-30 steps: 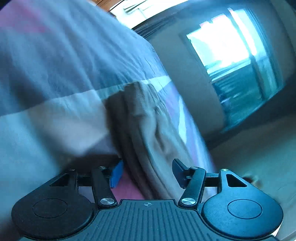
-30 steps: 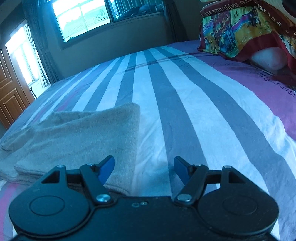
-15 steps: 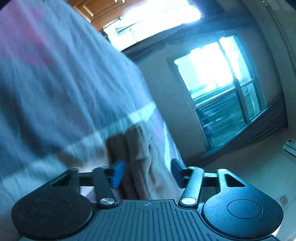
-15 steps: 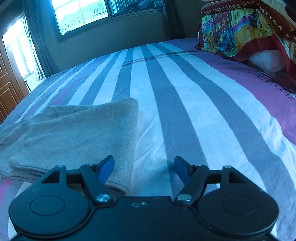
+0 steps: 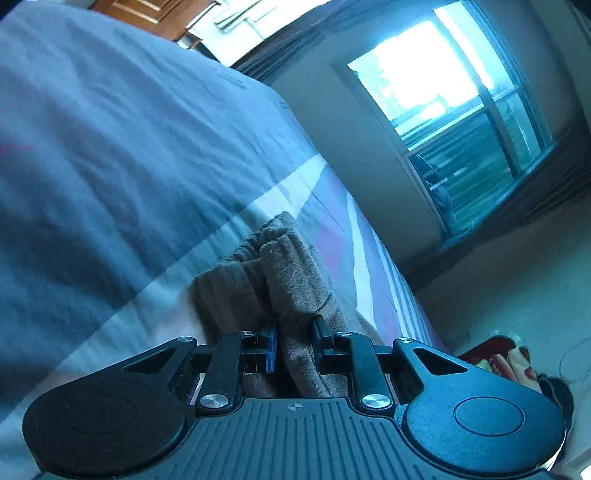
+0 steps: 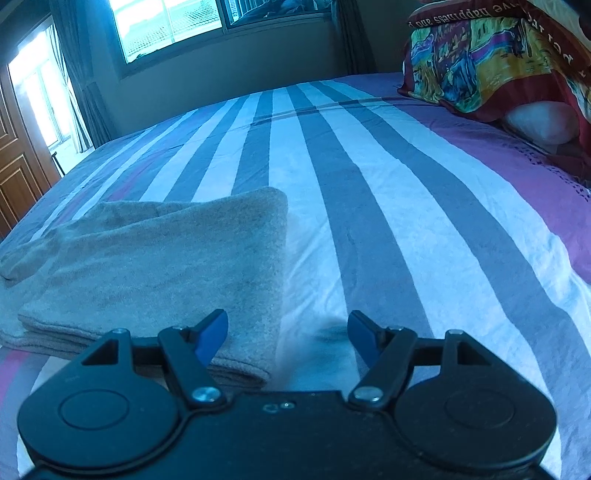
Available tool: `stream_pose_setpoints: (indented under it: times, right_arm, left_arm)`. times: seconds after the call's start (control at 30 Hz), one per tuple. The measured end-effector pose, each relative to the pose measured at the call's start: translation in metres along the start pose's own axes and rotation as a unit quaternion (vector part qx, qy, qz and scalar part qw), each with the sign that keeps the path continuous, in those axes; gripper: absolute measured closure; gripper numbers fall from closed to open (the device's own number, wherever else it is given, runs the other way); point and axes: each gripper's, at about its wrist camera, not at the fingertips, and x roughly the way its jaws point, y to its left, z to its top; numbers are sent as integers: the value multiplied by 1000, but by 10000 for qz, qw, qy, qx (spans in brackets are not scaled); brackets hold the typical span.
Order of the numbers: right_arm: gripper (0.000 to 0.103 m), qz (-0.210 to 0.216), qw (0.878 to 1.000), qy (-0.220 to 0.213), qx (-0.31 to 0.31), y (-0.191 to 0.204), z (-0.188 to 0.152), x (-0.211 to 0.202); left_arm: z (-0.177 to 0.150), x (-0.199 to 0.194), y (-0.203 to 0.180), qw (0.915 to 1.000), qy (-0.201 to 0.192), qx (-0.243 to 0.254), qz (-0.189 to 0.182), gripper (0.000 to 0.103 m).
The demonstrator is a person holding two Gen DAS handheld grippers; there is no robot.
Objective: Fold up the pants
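Left gripper [image 5: 294, 345] pinched tight on a bunched fold of the tan pants [image 6: 159, 266] near the bed's [image 6: 369, 177] edge; right gripper [image 6: 288, 332] spread wide, holding nothing.

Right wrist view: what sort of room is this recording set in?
Most likely a home bedroom: a bed with a striped cover, a pillow under a colourful blanket, and curtained windows.

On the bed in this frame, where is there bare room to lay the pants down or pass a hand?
Free: the wide striped bedspread between the folded pants and the colourful pillow, and the stretch up toward the window. Crowded: the near left side, where the pants lie, with the left gripper clamped on their end and the open right gripper over their corner.
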Motion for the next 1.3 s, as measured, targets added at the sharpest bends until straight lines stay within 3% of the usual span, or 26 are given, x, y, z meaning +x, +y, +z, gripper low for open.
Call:
stream_pose_setpoints:
  times: [0.17,0.23,0.37,0.43,0.5,0.57,0.6,0.67,0.7,0.8,0.83,0.87,0.9,0.93,1.0,1.07,1.1,1.13,1.17,1.2,1.3]
  right_arm:
    - [31,-9,10000,27,13,-1,-1,1]
    - [31,-21,10000,32,22,0,-1,1]
    - [31,-22,10000,24,74,0,0,2]
    - [30,-7,9999,16,111,-1,-2,2]
    - [30,-9,10000,21,93,-1,-2,3]
    - [30,17,10000,27,48,0,-2,3]
    - [30,16,10000,36,31,0,-2,4]
    - [30,22,10000,40,47,0,-1,4]
    - [30,28,10000,37,58,-1,-1,3]
    - [30,29,10000,13,73,-2,-3,1]
    - [29,35,10000,9,63,-3,-4,0]
    - [29,37,10000,7,52,-3,-4,0]
    - [29,38,10000,8,45,-3,-4,0]
    - [29,39,10000,17,41,-3,-4,0]
    - [29,30,10000,33,22,-2,-2,1]
    - [29,15,10000,35,-4,0,-1,0]
    - [29,4,10000,27,-12,1,-2,-1]
    - [29,-2,10000,23,-23,1,-3,-1]
    - [29,-2,10000,22,-21,1,-4,-1]
    - [28,2,10000,25,0,1,-4,0]
    - [28,-15,10000,23,14,2,-3,0]
  left_arm:
    - [18,11,-27,9976,-62,223,-657,87]
    - [22,15,-36,9983,97,388,-419,87]
    - [11,15,-18,9956,460,420,696,85]
    - [3,2,-5,9983,386,142,401,84]
    - [1,-4,-1,9994,293,0,209,76]
    - [2,-3,-2,9998,198,-79,14,54]
    - [1,-4,-4,9998,148,-94,-41,49]
    - [2,-4,-10,10000,-27,-91,10,28]
    - [2,-3,-12,9999,-65,-87,-14,28]
    - [1,5,-17,9997,-89,51,206,29]
    - [2,9,-17,9996,-33,23,264,47]
    - [3,15,-18,9990,81,26,446,81]
    - [5,18,-16,9983,212,17,538,82]
    - [8,22,-16,9993,225,-30,310,83]
    - [15,19,-28,9984,-29,195,-525,83]
    - [21,16,-33,9902,-160,189,-1377,83]
    - [24,19,-31,9918,-118,323,-1230,83]
    - [26,27,-23,9966,107,304,-763,83]
    - [27,40,-7,9980,606,171,-25,83]
    - [25,43,2,9959,876,183,163,83]
    - [25,25,7,9962,869,20,-51,78]
